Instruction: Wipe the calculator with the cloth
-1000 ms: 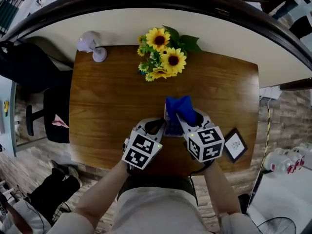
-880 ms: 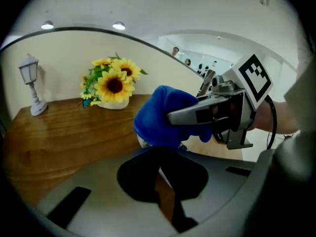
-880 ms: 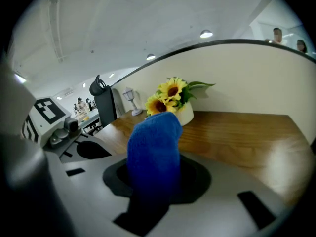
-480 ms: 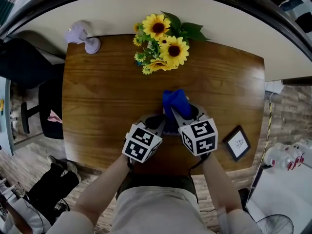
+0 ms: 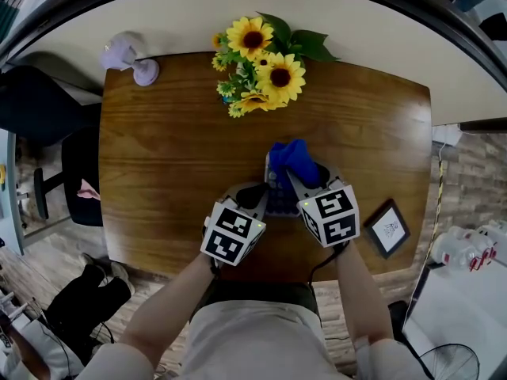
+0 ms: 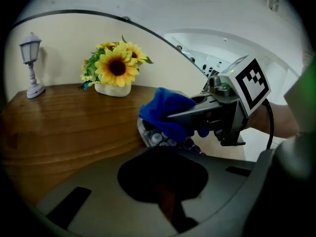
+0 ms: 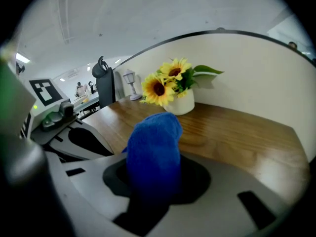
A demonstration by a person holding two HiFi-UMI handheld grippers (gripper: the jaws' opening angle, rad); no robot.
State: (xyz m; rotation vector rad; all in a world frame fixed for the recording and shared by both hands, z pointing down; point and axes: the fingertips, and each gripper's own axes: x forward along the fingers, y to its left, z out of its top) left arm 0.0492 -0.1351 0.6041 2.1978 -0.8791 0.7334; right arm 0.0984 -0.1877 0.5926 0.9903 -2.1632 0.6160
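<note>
Cloth on the calculator [image 5: 277,198], near the table's front edge

The calculator looks light, stiff and apt to skid on the polished table [image 5: 174,157], so it is best pinned by its near edge, where the left tongs [image 5: 255,198] seem clenched on it. The soft cloth [image 5: 295,161], bunched in the clamped right tongs [image 5: 305,180], rests on the keys. One calculator, one cloth; beyond, one bunch of sunflowers [image 5: 265,66], one lamp [image 5: 131,58], one frame [image 5: 386,229].

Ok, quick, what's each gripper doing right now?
Left gripper: cannot be told, beside the calculator.
Right gripper: closed on the blue cloth.
</note>
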